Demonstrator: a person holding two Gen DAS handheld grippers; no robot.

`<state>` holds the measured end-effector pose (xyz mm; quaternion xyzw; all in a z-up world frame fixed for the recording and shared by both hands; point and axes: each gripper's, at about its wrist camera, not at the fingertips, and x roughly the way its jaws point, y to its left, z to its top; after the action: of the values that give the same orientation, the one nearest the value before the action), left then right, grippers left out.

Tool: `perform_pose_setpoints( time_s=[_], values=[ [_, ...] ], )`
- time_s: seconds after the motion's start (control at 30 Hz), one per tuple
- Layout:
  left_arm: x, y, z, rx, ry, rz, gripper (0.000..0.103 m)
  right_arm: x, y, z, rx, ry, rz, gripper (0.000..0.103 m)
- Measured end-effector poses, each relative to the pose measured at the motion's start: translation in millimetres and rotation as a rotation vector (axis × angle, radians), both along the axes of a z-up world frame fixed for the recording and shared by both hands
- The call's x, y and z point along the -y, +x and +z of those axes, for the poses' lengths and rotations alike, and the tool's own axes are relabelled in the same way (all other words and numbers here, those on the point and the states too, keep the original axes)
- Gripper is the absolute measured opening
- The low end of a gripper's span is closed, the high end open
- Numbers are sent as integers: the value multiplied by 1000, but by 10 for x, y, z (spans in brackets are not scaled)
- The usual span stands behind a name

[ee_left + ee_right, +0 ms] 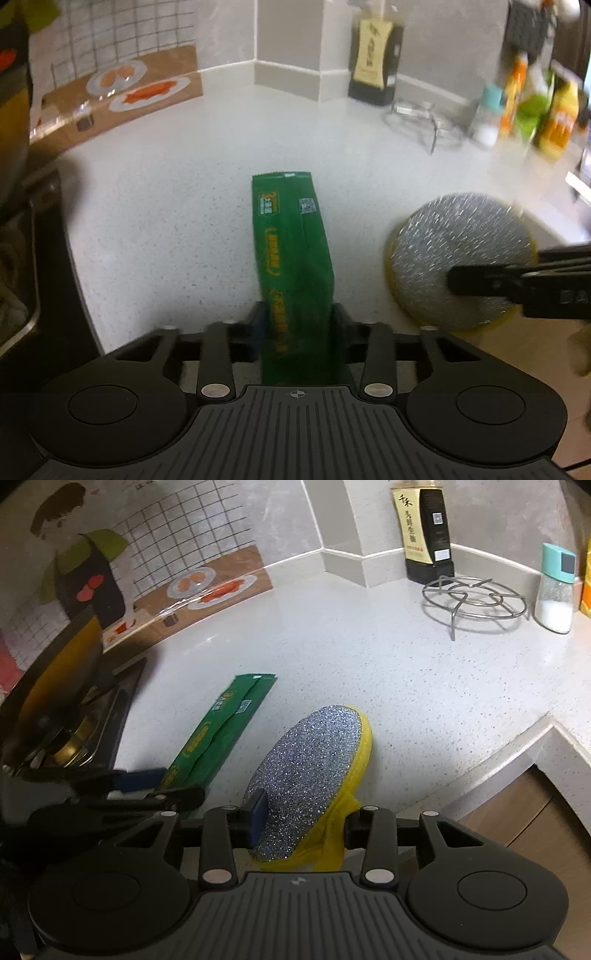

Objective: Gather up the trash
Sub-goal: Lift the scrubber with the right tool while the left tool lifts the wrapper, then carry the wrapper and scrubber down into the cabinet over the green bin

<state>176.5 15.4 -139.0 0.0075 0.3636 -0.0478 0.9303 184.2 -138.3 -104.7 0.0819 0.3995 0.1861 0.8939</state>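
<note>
A long green wrapper (291,236) lies along the white countertop (166,221). Its near end is between the fingers of my left gripper (299,321), whose pads press on both sides. In the right wrist view the same wrapper (221,727) runs up to the left, with the left gripper (162,784) at its near end. A round silver scrubbing sponge (310,757) with a yellow backing is tilted up on its edge. My right gripper (304,818) is shut on its near part. In the left wrist view the sponge (461,236) sits to the right, behind a right gripper finger (476,284).
A stove with a dark pan (62,686) is at the left. At the back stand a dark sauce bottle (424,535), a wire trivet (474,598) and a salt shaker (556,590). Yellow and green bottles (557,114) crowd the far right. The counter edge (517,746) drops off on the right.
</note>
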Motion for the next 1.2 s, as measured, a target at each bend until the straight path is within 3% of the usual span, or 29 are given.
perform_pose_setpoints(
  time_s=[0.07, 0.23, 0.43, 0.67, 0.83, 0.93, 1.07, 1.2],
  values=[
    [-136, -23, 18, 6, -70, 13, 29, -42, 11, 41, 3, -7, -19, 38],
    [-427, -134, 133, 58, -112, 8, 27, -254, -11, 238, -3, 38, -24, 16],
    [-612, -174, 241, 71, -180, -49, 27, -556, -265, 522, 35, 71, -82, 15],
    [-273, -376, 352, 95, -235, -143, 27, -408, -752, 645, 29, 64, -162, 15],
    [291, -612, 305, 76, -264, -217, 27, 111, -1230, 607, 42, 84, -264, 15],
    [754, -756, 153, 0, -280, -257, 27, 561, -1602, 547, 70, 57, -348, 15],
    [1409, -978, -303, -113, -223, -328, 27, 1224, -2169, 291, 58, 30, -473, 15],
    [1862, -1070, -883, -215, -240, -324, 27, 1921, -2625, -237, -79, 82, -594, 15]
  ],
)
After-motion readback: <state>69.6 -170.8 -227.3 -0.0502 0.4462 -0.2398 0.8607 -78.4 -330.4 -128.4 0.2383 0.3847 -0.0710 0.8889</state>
